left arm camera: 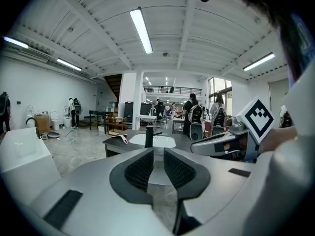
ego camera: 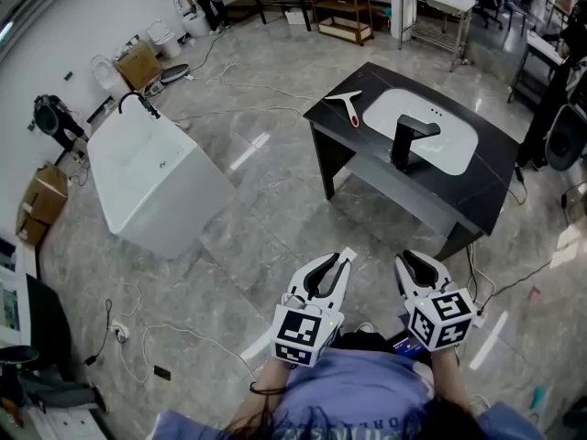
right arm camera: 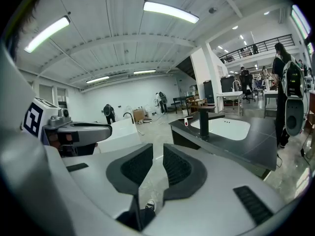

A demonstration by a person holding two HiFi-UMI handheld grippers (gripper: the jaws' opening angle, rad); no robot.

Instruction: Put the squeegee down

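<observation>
- The dark surface (ego camera: pixel 496 170) carries the squeegee (ego camera: pixel 347 104), which lies flat on it with nothing holding it; judged from that, the putting-down is done and nothing of the task seems left, unless the person means to step away from the surface
- The white basin (ego camera: pixel 447 147) is sunk into the middle of the surface and takes up most of its top, leaving a bare dark border all round
- The left gripper (left arm camera: pixel 153 154) is held well apart from the surface, across a stretch of bare floor from it and aimed roughly toward it; its jaws stand drawn together to a thin slit, with nothing between the pads
- The right gripper (right arm camera: pixel 157 150) sits just beside the left one, equally far from the surface; its jaws are likewise closed to a thin slit and empty
- The black faucet (ego camera: pixel 409 141) stands upright on the surface at the basin's near edge
- The squeegee rests on the corner of the surface that shows leftmost in the head view, on the bare border beside the basin, its red handle pointing toward that corner's edge; it is well out of reach of both grippers, so neither touches it
</observation>
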